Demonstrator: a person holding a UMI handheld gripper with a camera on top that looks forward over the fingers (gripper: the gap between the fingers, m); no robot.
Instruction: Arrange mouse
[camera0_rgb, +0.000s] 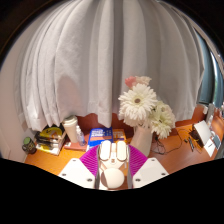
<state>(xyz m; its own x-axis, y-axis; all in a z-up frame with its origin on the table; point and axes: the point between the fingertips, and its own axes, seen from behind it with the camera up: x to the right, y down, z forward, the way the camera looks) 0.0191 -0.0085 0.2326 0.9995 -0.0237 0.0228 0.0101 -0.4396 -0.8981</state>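
A white computer mouse (113, 166) sits between my gripper's two fingers, its buttons pointing away from me. The magenta pads (92, 157) press against both of its sides. My gripper (113, 160) is shut on the mouse and holds it above the wooden desk (172, 151). The desk under the mouse is hidden.
A vase of white daisies (141, 112) stands just beyond the fingers to the right. A blue box (99, 134) lies ahead, a small jar (71, 129) and clutter (49, 138) to the left, papers and pens (205, 135) far right. White curtains (90, 60) hang behind.
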